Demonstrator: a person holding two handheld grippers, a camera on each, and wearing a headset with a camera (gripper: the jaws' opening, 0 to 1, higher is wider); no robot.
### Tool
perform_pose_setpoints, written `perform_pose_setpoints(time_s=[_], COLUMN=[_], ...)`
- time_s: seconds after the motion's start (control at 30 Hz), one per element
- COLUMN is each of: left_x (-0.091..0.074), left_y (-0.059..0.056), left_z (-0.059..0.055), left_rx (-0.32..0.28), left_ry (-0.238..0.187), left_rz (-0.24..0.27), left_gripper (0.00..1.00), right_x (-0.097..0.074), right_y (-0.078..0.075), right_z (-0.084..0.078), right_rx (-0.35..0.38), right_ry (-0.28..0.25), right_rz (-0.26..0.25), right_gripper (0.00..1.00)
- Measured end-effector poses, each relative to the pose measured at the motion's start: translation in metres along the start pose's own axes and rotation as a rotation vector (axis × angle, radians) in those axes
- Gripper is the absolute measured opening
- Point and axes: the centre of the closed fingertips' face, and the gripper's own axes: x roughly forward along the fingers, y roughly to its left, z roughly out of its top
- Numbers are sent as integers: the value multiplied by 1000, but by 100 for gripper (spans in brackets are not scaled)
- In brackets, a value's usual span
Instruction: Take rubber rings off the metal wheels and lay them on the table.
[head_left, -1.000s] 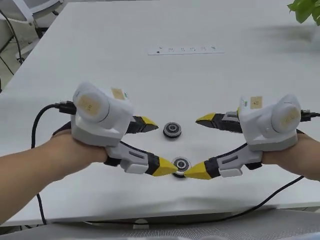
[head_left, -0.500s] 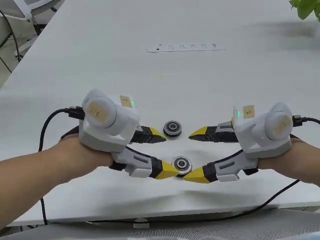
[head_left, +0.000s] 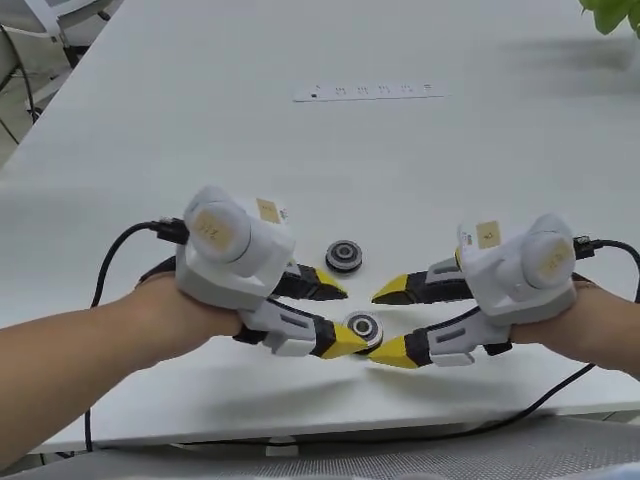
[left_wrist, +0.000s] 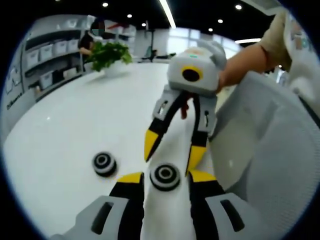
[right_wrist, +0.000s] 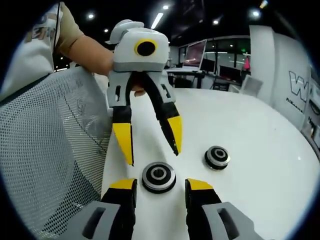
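Two metal wheels with black rubber rings lie flat on the white table (head_left: 200, 120). The near wheel (head_left: 362, 327) sits between the tips of both grippers; the far wheel (head_left: 344, 255) lies just behind, untouched. My left gripper (head_left: 345, 315) comes in from the left, open, its yellow tips on either side of the near wheel (left_wrist: 165, 176). My right gripper (head_left: 385, 323) faces it from the right, also open, straddling the same wheel (right_wrist: 158, 176). The far wheel (left_wrist: 104, 163) (right_wrist: 217, 157) lies off to one side in each gripper view. The grippers' tips nearly meet.
A white power strip (head_left: 370, 92) lies far back on the table. Green plant leaves (head_left: 610, 15) show at the back right corner. Black cables (head_left: 110, 270) trail from both grippers. The table's front edge (head_left: 300, 432) runs close below, with a mesh chair (right_wrist: 50, 150) beyond it.
Both grippers have closed in toward each other around the near wheel, and their tips now nearly meet. The wheels have not moved.
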Motion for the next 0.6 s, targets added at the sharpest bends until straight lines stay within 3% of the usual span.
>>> perform_pose_setpoints(time_s=[0.33, 0.6], left_x=[7, 10], left_y=[-4, 1], left_z=[-5, -5], left_rx=[3, -9], left_ry=[8, 6], left_rz=[-13, 3], left_gripper=[27, 22], right_x=[2, 3], right_y=[4, 4], right_z=[-4, -6], right_rx=[19, 28], right_ry=[7, 5], right_rz=[21, 21], right_gripper=[28, 26])
